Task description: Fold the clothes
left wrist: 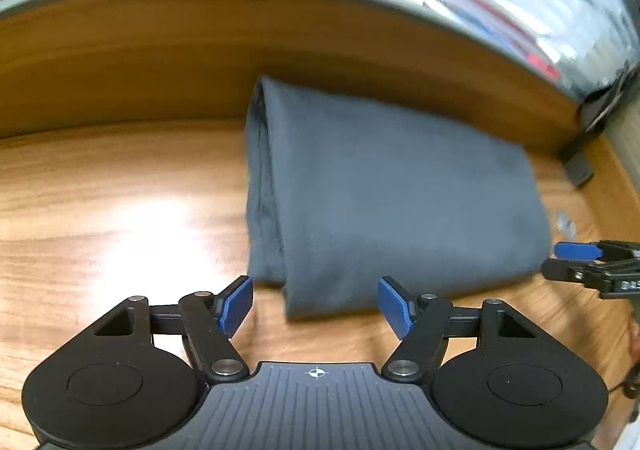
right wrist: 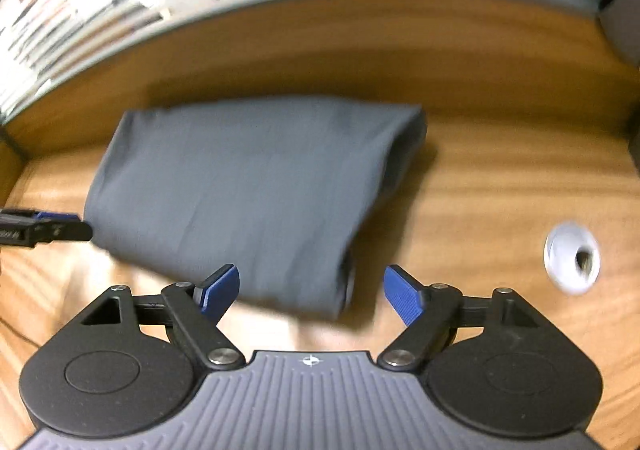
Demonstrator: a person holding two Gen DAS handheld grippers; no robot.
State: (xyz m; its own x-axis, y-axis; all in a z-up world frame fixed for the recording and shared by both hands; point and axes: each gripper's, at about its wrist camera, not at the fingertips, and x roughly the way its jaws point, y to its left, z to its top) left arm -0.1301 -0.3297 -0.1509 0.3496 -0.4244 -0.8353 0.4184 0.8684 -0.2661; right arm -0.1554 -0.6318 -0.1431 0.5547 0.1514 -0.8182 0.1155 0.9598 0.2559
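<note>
Folded grey garment (left wrist: 384,202) lies just beyond both grippers' spread fingers (left wrist: 237,304).

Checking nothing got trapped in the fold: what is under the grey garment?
Only the wooden table shows around the folded grey garment. Its open end shows dark inner layers; anything beneath or deeper inside is covered.

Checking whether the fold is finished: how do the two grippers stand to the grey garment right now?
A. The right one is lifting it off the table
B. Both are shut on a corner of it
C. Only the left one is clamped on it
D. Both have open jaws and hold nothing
D: the left gripper and right gripper both show spread jaws with nothing between them, while the folded grey garment lies flat on the wooden table.
</note>
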